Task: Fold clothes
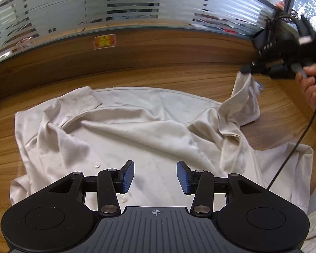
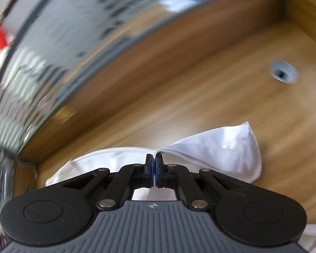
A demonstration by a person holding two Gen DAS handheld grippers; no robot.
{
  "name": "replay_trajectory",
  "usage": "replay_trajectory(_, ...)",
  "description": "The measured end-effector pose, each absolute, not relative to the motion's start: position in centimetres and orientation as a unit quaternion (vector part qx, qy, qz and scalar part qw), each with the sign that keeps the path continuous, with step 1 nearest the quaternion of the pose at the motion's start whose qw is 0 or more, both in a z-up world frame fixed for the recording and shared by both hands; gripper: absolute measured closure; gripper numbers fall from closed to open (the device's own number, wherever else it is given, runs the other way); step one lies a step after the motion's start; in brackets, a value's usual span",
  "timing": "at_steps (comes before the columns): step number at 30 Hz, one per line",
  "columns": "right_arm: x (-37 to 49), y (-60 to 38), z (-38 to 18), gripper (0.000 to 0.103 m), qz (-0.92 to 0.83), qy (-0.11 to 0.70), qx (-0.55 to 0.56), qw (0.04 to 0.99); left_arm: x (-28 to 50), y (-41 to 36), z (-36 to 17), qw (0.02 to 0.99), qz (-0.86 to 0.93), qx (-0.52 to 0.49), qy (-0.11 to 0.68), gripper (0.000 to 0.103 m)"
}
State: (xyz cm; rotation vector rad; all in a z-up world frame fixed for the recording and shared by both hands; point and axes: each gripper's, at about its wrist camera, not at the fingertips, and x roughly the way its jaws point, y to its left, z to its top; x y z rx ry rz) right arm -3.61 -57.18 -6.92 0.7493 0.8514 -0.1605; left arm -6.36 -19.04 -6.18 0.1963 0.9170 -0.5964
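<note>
right gripper pinched tight on sleeve, upper right of frame. left gripper gaping, empty, over shirt lower centre. sleeve fold goes leftward.

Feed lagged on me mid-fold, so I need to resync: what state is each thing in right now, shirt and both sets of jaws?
Shirt: spread on the wooden desk, wrinkled, not folded yet.
Right sleeve: lifted off the desk, cuff pinched.
Left sleeve: lying on the shirt, bent across it.
Left gripper: jaws open above the button placket, holding nothing.
Right gripper: jaws shut on the sleeve cuff.
</note>
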Motion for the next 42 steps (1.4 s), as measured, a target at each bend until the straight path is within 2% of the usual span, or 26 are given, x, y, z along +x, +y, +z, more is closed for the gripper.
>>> replay_trajectory(7,2.2,-44.4,-3.7,0.101,0.086,0.435,0.254,0.860,-5.7,-15.2,-7.0,0.853,-0.249,0.090,0.450,0.055)
replay_trajectory(14,4.2,-32.9,-1.5,0.101,0.246,0.480,0.152,0.828,-5.7,-11.3,-8.2,0.856,-0.189,0.082,0.475,0.055)
replay_trajectory(17,3.4,-29.3,-1.5,0.096,0.290,0.500,0.104,0.810,-5.3,-10.3,-8.5,0.858,-0.168,0.075,0.479,0.055)
replay_trajectory(18,2.8,-29.3,-1.7,0.094,0.294,0.503,0.094,0.808,-5.1,-10.0,-8.6,0.859,-0.162,0.074,0.480,0.055)
replay_trajectory(19,2.2,-29.4,-1.9,0.087,0.297,0.506,0.086,0.805,-4.9,-10.0,-8.7,0.860,-0.160,0.074,0.479,0.055)
replay_trajectory(21,1.0,-31.2,-2.3,0.084,0.294,0.510,0.085,0.804,-4.5,-10.0,-8.8,0.861,-0.155,0.073,0.479,0.055)
replay_trajectory(25,-1.1,-36.8,-3.1,0.083,0.273,0.514,0.096,0.807,-3.5,-10.9,-9.2,0.861,-0.161,0.074,0.477,0.055)
replay_trajectory(32,0.2,-44.4,-4.6,0.083,0.166,0.517,0.128,0.830,-1.2,-13.3,-10.9,0.854,-0.176,0.072,0.484,0.055)
replay_trajectory(42,6.5,-47.9,-9.2,0.083,0.075,0.533,0.139,0.832,0.7,-15.7,-12.7,0.847,-0.152,0.060,0.506,0.055)
